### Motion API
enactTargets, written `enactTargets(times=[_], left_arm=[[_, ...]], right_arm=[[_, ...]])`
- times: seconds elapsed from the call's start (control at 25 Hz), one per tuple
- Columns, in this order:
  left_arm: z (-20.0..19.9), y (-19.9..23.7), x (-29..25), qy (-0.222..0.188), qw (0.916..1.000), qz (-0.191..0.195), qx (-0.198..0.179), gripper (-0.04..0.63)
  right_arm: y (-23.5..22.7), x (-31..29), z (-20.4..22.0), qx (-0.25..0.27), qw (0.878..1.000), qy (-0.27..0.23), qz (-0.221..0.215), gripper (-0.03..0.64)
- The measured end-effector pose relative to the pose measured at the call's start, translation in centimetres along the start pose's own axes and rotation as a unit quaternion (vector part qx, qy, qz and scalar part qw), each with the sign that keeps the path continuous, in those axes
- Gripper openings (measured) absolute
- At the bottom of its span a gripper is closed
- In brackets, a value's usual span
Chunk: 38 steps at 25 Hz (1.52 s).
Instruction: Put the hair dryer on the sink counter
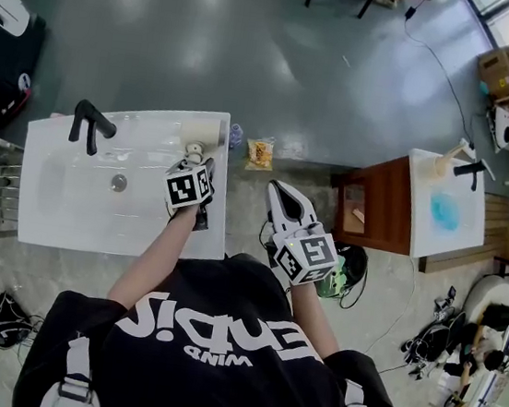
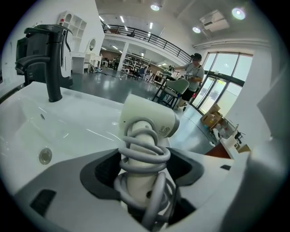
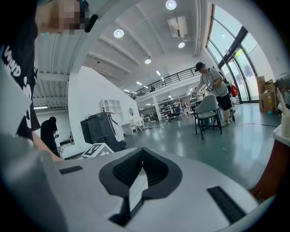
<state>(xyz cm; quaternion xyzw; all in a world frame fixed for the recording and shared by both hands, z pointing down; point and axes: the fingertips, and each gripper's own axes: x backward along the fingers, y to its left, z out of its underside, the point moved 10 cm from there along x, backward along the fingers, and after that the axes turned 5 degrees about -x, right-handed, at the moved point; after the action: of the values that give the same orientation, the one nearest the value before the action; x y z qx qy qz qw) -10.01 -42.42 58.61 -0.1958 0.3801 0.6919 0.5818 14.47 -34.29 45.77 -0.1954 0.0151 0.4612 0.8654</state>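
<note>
The left claw [image 2: 145, 156] has its jaws standing apart on either side of the handle of the white plastic hair dryer with a grey cord coiled round it [image 2: 149, 120]. There's a gap at each pad, so nothing is clamped. The dryer looks settled on the glossy white sink counter [image 2: 86, 120], right between the jaws. I'd draw the claw straight back along its own line, so no pad snags a cord loop and tips the dryer. The right claw [image 3: 142, 156] is off to the side, jaws together, empty.

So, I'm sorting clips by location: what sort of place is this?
Probably an open workshop hall, not a bathroom: a white freestanding sink counter with black tap on glossy grey floor, brown cardboard boxes beyond.
</note>
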Motion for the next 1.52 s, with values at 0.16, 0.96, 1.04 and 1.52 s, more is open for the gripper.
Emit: enactTargets(times=[0.16, 0.96, 1.04, 1.52], left_arm=[[0.1, -0.1, 0.3, -0.005, 0.9999, 0.010, 0.001, 0.338], [-1.1, 0.0, 4.8, -0.058, 0.9977, 0.027, -0.025, 0.338], [-1.2, 0.0, 5.5, -0.059, 0.9971, 0.030, -0.036, 0.273], [-2.1, 0.0, 9.3, -0.097, 0.9916, 0.036, -0.077, 0.020]], right_arm=[[0.4, 0.0, 0.2, -0.001, 1.000, 0.002, -0.010, 0.018], [1.2, 0.0, 0.5, 0.000, 1.000, 0.005, -0.029, 0.018], [1.2, -0.2, 0.5, 0.000, 0.999, 0.004, -0.032, 0.018], [1.2, -1.4, 0.3, -0.001, 0.999, 0.007, -0.046, 0.018]])
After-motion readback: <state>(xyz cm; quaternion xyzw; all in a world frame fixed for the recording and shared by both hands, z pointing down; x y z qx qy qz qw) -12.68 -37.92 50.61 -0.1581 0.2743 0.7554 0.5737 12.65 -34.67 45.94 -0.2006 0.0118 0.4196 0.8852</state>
